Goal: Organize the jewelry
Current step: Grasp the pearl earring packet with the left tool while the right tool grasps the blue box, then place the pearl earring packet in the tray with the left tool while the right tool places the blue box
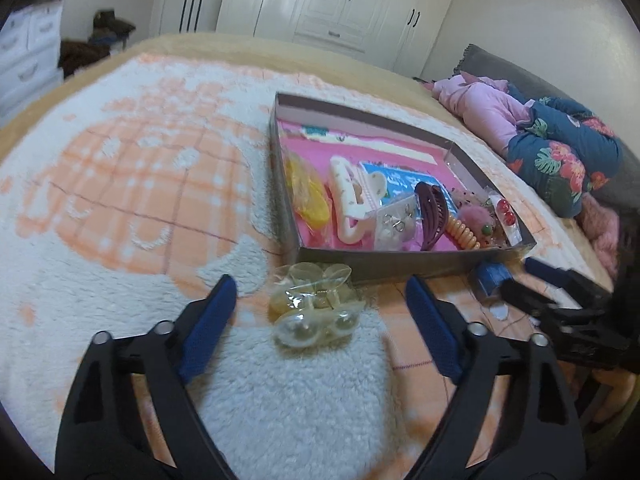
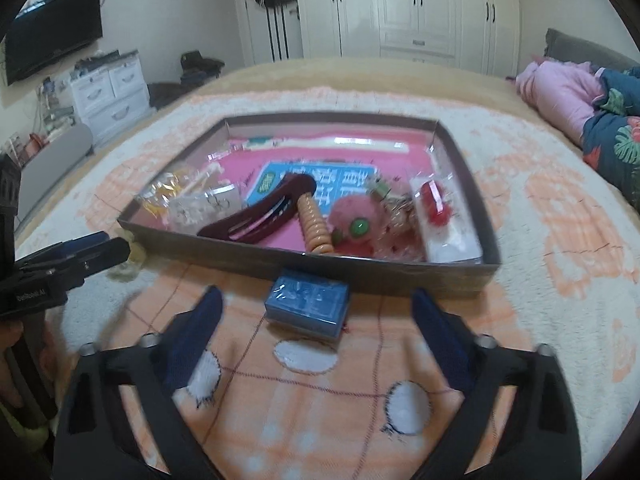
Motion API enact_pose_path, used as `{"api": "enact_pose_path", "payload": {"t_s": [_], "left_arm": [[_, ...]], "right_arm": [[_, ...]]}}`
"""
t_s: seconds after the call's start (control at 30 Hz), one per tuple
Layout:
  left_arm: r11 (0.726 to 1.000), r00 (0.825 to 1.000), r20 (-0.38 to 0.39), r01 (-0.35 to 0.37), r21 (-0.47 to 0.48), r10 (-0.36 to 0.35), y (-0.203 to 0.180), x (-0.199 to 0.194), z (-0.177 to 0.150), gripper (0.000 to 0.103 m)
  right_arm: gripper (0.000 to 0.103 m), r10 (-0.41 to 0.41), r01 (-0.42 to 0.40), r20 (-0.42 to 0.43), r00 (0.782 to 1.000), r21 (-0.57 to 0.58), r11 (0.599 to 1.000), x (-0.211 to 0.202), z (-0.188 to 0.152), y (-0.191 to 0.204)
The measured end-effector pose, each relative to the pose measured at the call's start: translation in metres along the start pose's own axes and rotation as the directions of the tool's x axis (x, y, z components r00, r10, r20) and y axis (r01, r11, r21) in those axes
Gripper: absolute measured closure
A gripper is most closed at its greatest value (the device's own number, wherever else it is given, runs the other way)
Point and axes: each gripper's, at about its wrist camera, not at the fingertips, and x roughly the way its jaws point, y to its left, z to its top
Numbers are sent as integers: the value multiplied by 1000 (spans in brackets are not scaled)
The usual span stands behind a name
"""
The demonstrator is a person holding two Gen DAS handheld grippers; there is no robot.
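A shallow grey tray (image 1: pixel 400 266) with a pink floor lies on the blanket and holds several hair accessories: a maroon claw clip (image 1: pixel 432 216), a white clip (image 1: pixel 352 200), a yellow piece (image 1: pixel 308 196), an orange coil tie (image 2: pixel 316 220). The tray also shows in the right wrist view (image 2: pixel 320 268). A clear bagged clip with pearls (image 1: pixel 316 312) lies on the blanket between the fingers of my open left gripper (image 1: pixel 320 292). A small blue box (image 2: pixel 307 307) lies before the tray, between the fingers of my open right gripper (image 2: pixel 316 304). Both grippers are empty.
The bed is covered by a white and orange fluffy blanket (image 1: pixel 140 200). Folded pink and floral bedding (image 1: pixel 552 148) lies at the right. White wardrobes (image 2: pixel 420 4) stand behind. The left gripper shows at the left edge of the right wrist view (image 2: pixel 64 264).
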Motion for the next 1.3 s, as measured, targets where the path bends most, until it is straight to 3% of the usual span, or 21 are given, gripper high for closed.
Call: {"api": "enact_pose_path", "payload": {"t_s": [0.07,0.13,0.23,0.37,0.7,0.97,1.3], "left_arm": [[1000,1000,-29,2,-15,-3,3,8,-1,35],[1000,999,-34,5,-25,-6,4,10,-1,38],[1000,999,-41,18,-24,-19,4,11,-1,66],[1000,998,-49,28,-14,-29,0,10,-2,66],[996,997,-20,75,39,-74,-28,-16,-12,66],[985,992,15,120,121,-122,-71,-32,-4,66],[970,985,35,160,185,-169,-108,-20,22,66]], "right_arm": [[28,-4,6,-48,999,28,1000,13,-1,-1],[49,7,-4,-73,997,38,999,19,-3,-3],[57,35,-33,-63,997,30,999,14,-4,-3],[58,80,-80,-31,996,2,997,-4,-10,0],[58,115,-111,70,991,-50,993,-60,-13,-8],[57,66,-59,159,985,-47,997,-90,-8,-31],[57,-26,21,239,971,23,1000,-104,3,-71]]}}
